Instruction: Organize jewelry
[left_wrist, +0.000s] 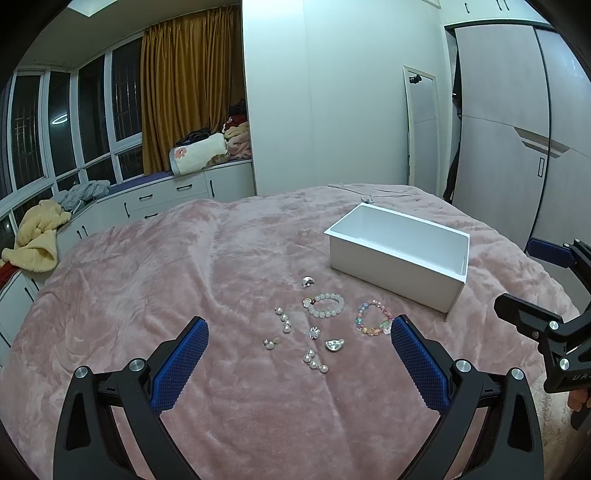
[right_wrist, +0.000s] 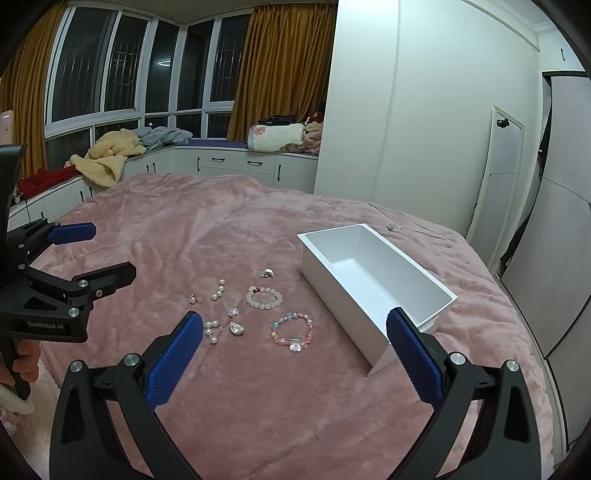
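Nearest, left gripper and right gripper both spread wide, nothing between the pads. Just beyond, all jewelry loose on the pink blanket: pearl pieces, white bead bracelet, coloured bracelet. Farther, white box empty, so apparently nothing sorted yet.

Right gripper runs off the left wrist view's right edge, only part of its frame showing. The white box's near corner sits behind a blue pad. Small pearl pieces are too tiny to identify; the thin chain beyond the box is barely readable.
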